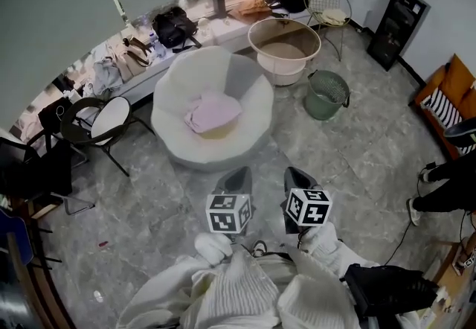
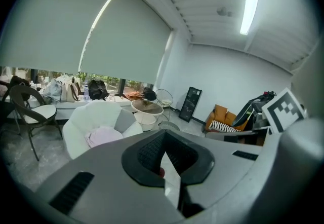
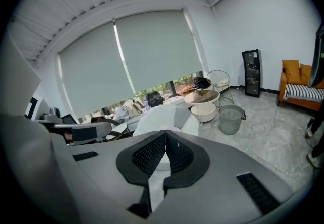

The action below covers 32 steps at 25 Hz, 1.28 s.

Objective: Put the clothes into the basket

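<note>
**Holding both tongs pressed together near the chair**

Left gripper [image 1: 239,171] and right gripper [image 1: 297,173] hover side by side over the floor [image 1: 357,149], jaws closed tip to tip. The left seems to pinch nothing. Beyond them, pink clothes [image 1: 213,112] lie in the white armchair [image 1: 178,82]. Farther right stands the green basket [image 1: 321,106], with a beige tub [image 1: 286,76] behind it.

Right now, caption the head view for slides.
Left gripper and right gripper, shut, face white armchair holding pink clothes; green basket beyond.
</note>
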Tool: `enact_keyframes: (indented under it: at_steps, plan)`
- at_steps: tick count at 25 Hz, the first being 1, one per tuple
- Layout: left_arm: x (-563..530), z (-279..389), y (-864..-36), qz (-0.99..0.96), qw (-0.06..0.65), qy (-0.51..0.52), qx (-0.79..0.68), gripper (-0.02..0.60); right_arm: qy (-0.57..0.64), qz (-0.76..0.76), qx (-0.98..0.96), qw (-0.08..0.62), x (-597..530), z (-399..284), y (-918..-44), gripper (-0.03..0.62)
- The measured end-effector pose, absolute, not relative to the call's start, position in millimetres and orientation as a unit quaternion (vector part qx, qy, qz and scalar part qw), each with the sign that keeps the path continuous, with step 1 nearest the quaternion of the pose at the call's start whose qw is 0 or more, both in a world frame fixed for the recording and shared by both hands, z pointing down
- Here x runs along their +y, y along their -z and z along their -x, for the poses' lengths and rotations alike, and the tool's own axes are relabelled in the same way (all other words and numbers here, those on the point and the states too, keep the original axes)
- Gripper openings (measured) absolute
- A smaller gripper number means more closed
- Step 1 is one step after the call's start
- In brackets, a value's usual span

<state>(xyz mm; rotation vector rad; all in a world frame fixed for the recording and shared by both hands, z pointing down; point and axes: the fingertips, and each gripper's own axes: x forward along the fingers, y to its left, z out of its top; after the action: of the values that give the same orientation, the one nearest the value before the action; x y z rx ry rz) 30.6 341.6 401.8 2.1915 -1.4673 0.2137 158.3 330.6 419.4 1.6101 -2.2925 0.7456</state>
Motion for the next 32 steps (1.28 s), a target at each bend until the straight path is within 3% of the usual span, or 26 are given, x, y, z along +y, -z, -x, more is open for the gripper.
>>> enact_keyframes:
  at_steps: [14, 23, 32]
  plan:
    - [265, -72, -422, -0.819, 0.252, -0.108, -0.504, -0.002, -0.3, -0.584, -0.747, 0.11, 268, -208, -448, 0.025]
    - [151, -77, -414, -0.825, 0.237, -0.103, -0.503, -0.002, -0.303, -0.57, -0.756, 0.112, 156, -201, -446, 0.025]
    - [42, -32, -427, -0.791, 0.264, -0.099, -0.543, -0.002, -0.313, -0.528, -0.777, 0.138, 38, -157, -453, 0.025]
